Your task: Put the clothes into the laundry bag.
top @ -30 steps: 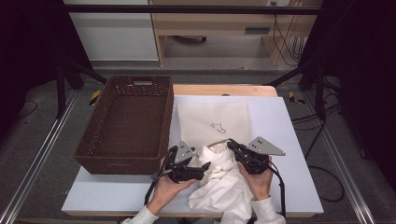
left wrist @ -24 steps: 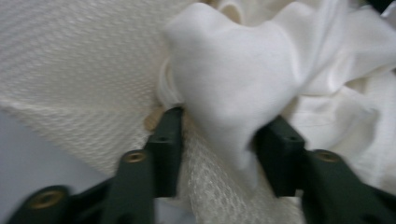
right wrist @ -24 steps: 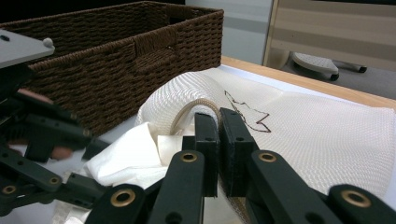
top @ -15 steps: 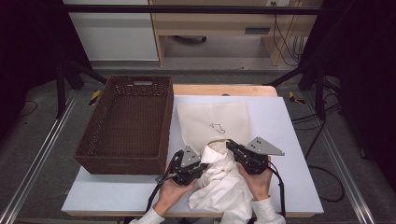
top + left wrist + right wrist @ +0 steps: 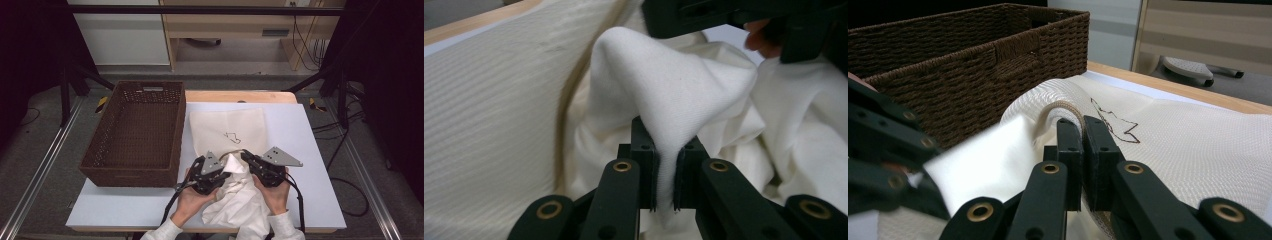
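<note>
A cream tote bag (image 5: pixel 227 125) with a small line drawing lies flat on the white mat. A crumpled white cloth (image 5: pixel 240 200) lies at its near edge, between the person's hands. My left gripper (image 5: pixel 227 175) has just been closing. In the left gripper view its jaws (image 5: pixel 666 150) pinch a raised fold of the white cloth (image 5: pixel 664 85). My right gripper (image 5: pixel 246 156) is shut on the bag's rim. In the right gripper view the jaws (image 5: pixel 1083 130) clamp the lifted rim with its tan strap (image 5: pixel 1063 106). The two grippers are close together.
A large brown wicker basket (image 5: pixel 177 135) stands to the left of the bag, close to my left gripper. Bare white mat (image 5: pixel 310 150) lies to the right. The table's wooden far edge (image 5: pixel 240 96) lies beyond the bag. Dark frame posts stand around the table.
My left gripper has moved right towards the bag's rim and closed on the white cloth, pulling a fold up into a peak. The right gripper has stayed put.
</note>
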Tool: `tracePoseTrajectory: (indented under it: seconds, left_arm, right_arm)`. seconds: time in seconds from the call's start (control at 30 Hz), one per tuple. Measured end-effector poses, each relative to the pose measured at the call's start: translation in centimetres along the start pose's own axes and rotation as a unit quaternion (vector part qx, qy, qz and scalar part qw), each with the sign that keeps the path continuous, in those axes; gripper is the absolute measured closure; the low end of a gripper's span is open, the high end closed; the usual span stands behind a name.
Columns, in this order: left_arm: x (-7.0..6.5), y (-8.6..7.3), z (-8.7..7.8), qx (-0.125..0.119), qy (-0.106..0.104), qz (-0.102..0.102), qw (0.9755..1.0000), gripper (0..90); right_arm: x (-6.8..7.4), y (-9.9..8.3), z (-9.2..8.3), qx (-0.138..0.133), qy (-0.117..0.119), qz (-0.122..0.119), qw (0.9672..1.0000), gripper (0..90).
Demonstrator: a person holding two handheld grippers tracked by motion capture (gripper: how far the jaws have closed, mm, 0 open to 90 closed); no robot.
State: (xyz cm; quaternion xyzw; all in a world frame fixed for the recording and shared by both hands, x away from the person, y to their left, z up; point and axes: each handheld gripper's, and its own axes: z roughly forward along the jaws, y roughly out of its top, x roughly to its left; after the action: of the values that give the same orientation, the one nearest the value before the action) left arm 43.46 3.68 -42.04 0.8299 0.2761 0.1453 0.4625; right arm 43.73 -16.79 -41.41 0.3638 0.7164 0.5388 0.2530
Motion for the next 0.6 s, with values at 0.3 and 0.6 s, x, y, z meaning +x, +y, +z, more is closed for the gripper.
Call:
tracePoseTrajectory:
  seconds: [0.3, 0.6]
  left_arm:
    - [2.0, 0.0, 5.9, 0.069, 0.108, 0.007, 0.9917, 82.1]
    - [1.6, -0.6, 0.7, 0.005, 0.039, -0.01, 0.9992, 47.8]
  right_arm:
    - [0.1, 0.3, -0.7, -0.013, 0.006, -0.002, 0.9999, 87.3]
    - [-0.1, 0.0, -0.4, -0.004, -0.009, -0.003, 0.9999, 87.0]
